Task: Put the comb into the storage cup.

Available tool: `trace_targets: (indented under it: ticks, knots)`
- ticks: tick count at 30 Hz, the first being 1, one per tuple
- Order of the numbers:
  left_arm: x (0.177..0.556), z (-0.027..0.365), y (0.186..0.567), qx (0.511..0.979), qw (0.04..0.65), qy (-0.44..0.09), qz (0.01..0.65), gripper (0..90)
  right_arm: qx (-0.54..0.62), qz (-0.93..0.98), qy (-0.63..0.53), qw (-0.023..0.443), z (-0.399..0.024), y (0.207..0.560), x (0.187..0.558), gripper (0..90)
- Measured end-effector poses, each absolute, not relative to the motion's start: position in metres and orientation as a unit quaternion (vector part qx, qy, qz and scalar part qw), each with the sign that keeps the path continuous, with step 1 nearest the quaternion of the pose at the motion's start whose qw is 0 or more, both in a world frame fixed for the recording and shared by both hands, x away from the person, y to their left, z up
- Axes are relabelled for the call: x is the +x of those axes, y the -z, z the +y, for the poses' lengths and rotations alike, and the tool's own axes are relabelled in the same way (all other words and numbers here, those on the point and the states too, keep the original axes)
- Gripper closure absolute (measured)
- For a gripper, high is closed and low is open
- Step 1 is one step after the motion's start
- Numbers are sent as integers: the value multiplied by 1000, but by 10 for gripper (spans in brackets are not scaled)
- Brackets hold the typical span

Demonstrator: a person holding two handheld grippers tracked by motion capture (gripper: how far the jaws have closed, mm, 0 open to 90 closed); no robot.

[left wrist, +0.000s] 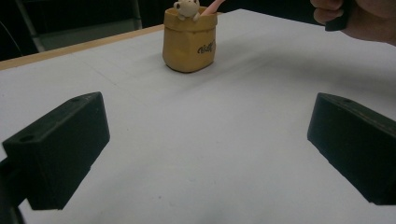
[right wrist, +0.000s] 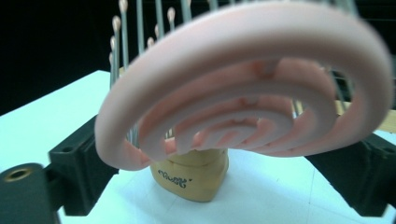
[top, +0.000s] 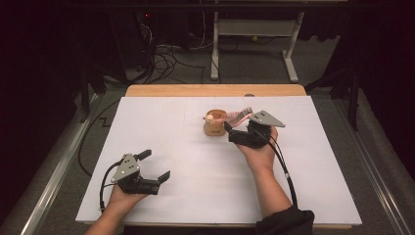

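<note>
A pink hairbrush (right wrist: 252, 93) with a looped, vented head and thin ball-tipped metal bristles stands with its handle end down in a small tan pot (right wrist: 194, 175), its head leaning out over the rim toward the right gripper (top: 240, 131). Seen in the right gripper view, the brush head spans the space between the two black jaws, which stand wide on either side of it; whether either pad touches the pink rim cannot be told, and the jaws do not appear to press on it. The pot, shaped like a little sack with dark lettering on its front and a small pale animal figure (left wrist: 187, 8) peeking over its rim, sits on the white tabletop (top: 195, 147) toward the far middle, just beside the right gripper in the high view. The left gripper (top: 154, 166) rests well apart from it near the table's front left corner, held in the person's left hand (top: 122, 196), its jaws spread wide with bare tabletop between them.
</note>
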State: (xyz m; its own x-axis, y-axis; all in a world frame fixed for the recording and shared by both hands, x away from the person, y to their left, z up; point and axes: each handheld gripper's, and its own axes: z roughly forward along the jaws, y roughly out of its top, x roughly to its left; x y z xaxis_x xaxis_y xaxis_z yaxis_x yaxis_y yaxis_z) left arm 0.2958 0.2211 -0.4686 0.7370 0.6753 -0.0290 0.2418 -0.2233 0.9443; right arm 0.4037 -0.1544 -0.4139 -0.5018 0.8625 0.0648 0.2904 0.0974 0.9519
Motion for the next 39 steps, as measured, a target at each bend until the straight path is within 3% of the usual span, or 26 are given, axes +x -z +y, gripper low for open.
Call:
trace_targets:
  ticks: [6, 39]
  knots:
    - [296, 221, 469, 756, 544, -200, 303, 0, 421, 691, -520, 274, -154, 415, 404, 6]
    - [300, 227, 468, 747, 552, -192, 318, 0, 403, 707, -511, 278, -166, 411, 380, 1]
